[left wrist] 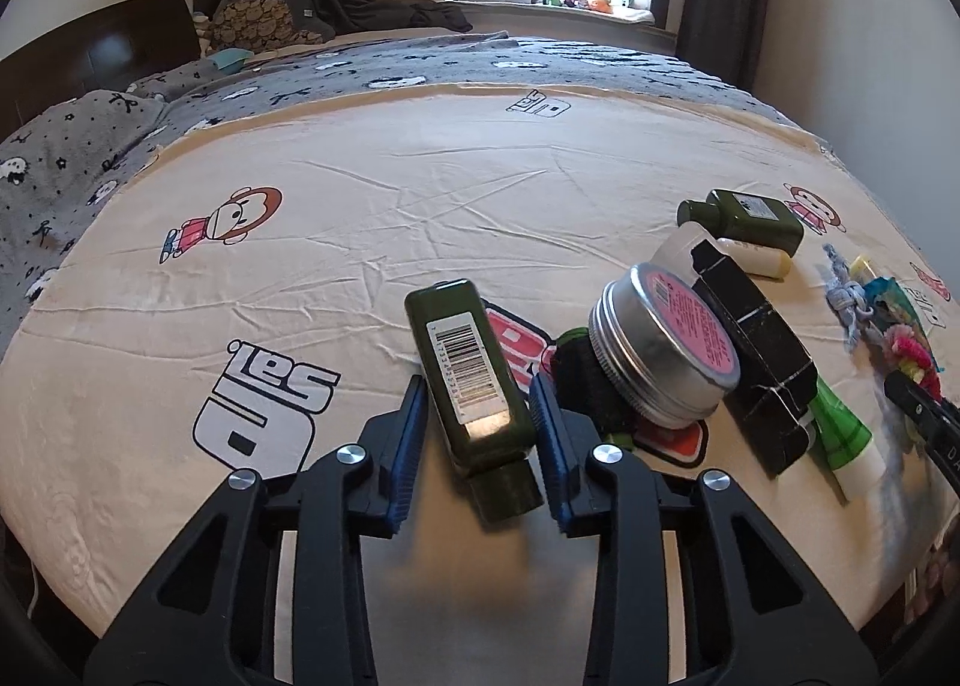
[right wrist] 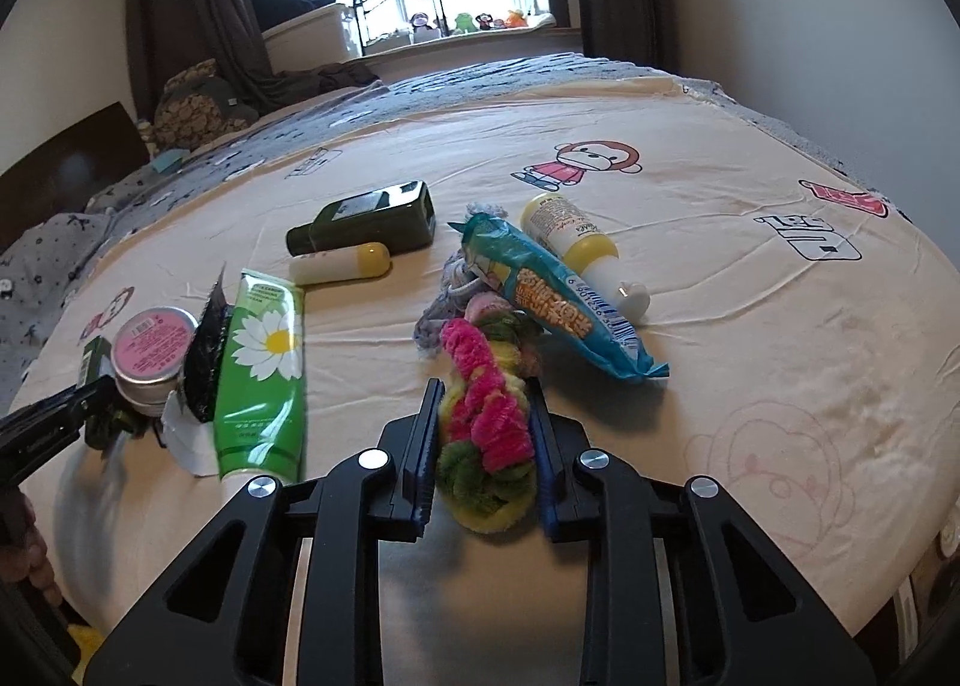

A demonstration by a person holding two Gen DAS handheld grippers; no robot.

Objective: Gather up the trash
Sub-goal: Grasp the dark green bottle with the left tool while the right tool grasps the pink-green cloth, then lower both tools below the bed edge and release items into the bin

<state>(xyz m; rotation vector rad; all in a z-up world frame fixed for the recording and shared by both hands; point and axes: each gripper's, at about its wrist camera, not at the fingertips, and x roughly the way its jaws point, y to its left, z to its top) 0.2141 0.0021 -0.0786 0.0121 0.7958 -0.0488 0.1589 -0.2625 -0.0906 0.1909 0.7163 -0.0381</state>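
Observation:
In the left wrist view my left gripper (left wrist: 478, 386) is shut on a dark green bottle (left wrist: 462, 350) with a barcode label, its cap pointing back at the camera. The bottle lies on the cream bed sheet (left wrist: 420, 194). In the right wrist view my right gripper (right wrist: 485, 389) is shut on a fuzzy pink, yellow and green chenille bundle (right wrist: 486, 434). Behind the bundle lie a blue snack wrapper (right wrist: 558, 296) and a yellow-and-white bottle (right wrist: 576, 242). The left gripper's arm shows at the far left edge of the right wrist view.
A metal tin with a pink label (left wrist: 666, 344), a black box (left wrist: 756, 350) and a green daisy tube (right wrist: 264, 362) crowd together right of the held bottle. A second green bottle (right wrist: 372, 218) and a small yellow-capped tube (right wrist: 342, 266) lie farther back. A grey blanket (left wrist: 420, 68) covers the far bed.

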